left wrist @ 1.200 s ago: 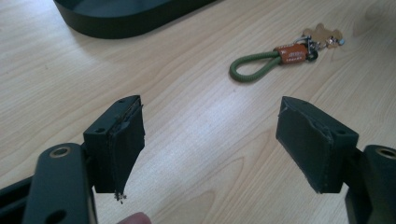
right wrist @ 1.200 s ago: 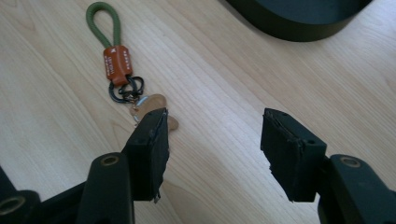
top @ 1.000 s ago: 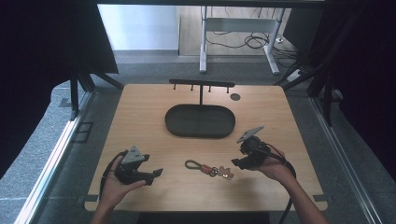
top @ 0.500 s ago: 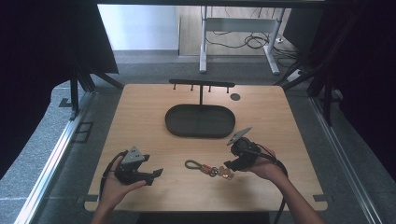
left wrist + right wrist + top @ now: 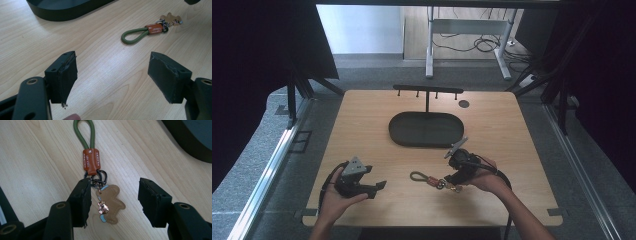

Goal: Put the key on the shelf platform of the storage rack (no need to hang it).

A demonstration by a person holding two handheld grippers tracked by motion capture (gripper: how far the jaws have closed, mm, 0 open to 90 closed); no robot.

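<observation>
A keychain (image 5: 431, 180) lies on the wooden table: a green rope loop (image 5: 83, 135), an orange leather sleeve (image 5: 91, 161), metal rings and a brown figure-shaped charm (image 5: 110, 200). My right gripper (image 5: 113, 192) is low over the charm end, its jaws open and standing on either side of the charm, which lies flat and closer to the left jaw. In the high view the right gripper (image 5: 451, 184) sits at the keychain's right end. My left gripper (image 5: 378, 187) rests at the front left, open and empty (image 5: 112, 67), pointing toward the keychain (image 5: 150, 28).
A black oval tray (image 5: 397, 135) sits in the middle of the table, just beyond the right gripper. Behind it stands a black rack with small hooks (image 5: 428, 90), and a small dark disc (image 5: 464, 104) is set in the tabletop beside it.
My right gripper has moved left and down to the keychain, ending with its jaws around the charm. The left gripper has stayed in place.
</observation>
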